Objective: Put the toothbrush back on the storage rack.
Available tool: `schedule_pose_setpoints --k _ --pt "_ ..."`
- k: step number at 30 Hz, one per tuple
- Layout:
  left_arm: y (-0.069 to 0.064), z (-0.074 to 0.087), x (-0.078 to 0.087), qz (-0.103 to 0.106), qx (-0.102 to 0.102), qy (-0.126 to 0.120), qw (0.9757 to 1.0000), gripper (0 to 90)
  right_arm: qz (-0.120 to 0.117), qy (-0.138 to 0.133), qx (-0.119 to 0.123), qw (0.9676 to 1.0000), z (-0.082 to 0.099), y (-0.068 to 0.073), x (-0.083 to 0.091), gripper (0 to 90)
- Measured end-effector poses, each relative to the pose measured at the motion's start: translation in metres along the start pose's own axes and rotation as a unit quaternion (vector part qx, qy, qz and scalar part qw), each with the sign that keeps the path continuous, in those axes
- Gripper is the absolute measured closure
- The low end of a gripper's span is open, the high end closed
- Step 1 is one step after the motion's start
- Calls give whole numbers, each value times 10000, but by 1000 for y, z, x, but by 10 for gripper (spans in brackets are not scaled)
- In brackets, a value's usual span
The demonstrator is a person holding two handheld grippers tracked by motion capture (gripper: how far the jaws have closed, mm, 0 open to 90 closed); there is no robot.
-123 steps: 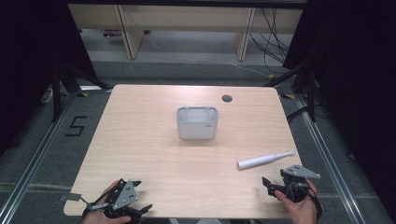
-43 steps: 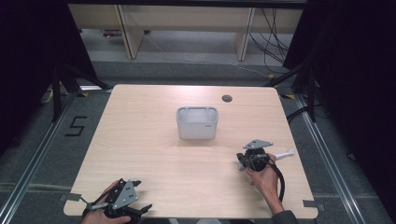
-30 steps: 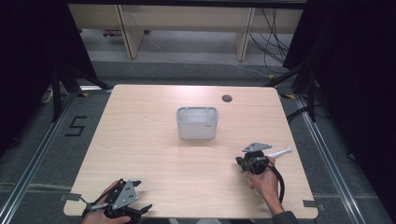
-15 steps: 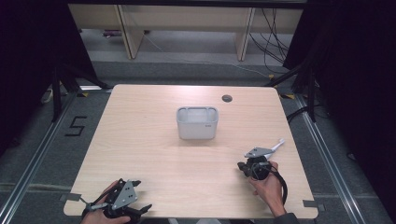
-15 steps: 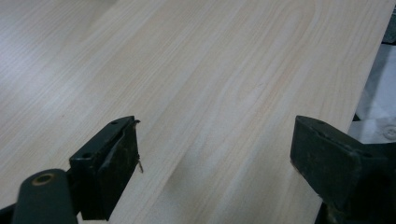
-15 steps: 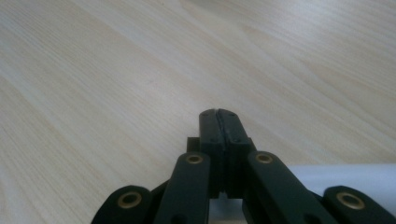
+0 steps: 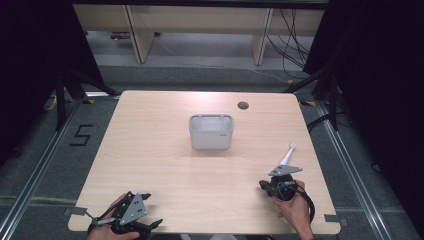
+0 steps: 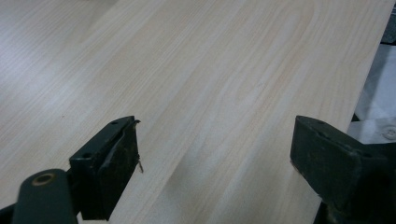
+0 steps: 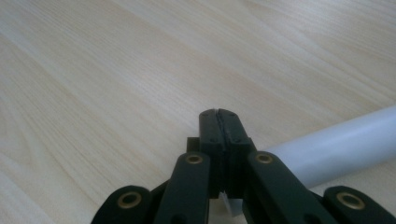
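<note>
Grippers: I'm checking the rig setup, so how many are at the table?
2. The left gripper sits at the table's near left corner, jaws open. The right gripper is near the right edge, shut on a white toothbrush.

White toothbrush [image 7: 286,158], pale grey bin [image 7: 211,131], light wood-grain table [image 7: 150,150].

Black left gripper [image 7: 131,216] low at near edge, jaws wide apart. Black right gripper [image 7: 281,176] pinched tight, hand [image 7: 292,207] behind.

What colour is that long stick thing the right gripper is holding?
White, or very pale grey. The stick shows best in the right gripper view, passing behind the shut right gripper.
</note>
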State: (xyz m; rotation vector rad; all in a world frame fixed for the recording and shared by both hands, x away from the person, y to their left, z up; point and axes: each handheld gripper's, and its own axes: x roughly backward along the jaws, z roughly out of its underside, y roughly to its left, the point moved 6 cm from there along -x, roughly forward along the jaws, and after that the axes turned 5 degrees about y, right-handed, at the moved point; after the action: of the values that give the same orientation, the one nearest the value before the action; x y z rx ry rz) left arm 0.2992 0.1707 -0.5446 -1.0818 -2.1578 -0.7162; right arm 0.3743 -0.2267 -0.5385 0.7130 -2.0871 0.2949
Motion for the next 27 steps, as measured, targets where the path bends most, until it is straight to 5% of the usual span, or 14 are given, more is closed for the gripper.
schedule_pose_setpoints --k 2,4,9,14,17,18,22,27 --pt "1 0 0 -45 -21 0 10000 148 -25 74 -158 9998 2 3 2 894" --pt "-1 0 1 30 20 51 10000 148 10 12 114 9999 5 -1 4 893" --pt "-1 0 1 -16 31 32 10000 148 -101 137 37 9998 11 -1 8 893" --pt "-1 0 1 3 32 40 10000 148 39 35 43 10000 17 -5 13 893" --pt "1 0 0 -50 -27 10 10000 148 -114 77 -64 9999 21 -5 16 893" --pt "1 0 0 -45 -12 -7 10000 148 15 36 5 10000 21 -8 16 893" --pt "0 0 0 -19 -10 4 10000 148 34 78 -213 9997 25 -8 21 893" --pt "-1 0 1 27 57 72 10000 148 -43 93 -44 9999 28 -13 21 893"
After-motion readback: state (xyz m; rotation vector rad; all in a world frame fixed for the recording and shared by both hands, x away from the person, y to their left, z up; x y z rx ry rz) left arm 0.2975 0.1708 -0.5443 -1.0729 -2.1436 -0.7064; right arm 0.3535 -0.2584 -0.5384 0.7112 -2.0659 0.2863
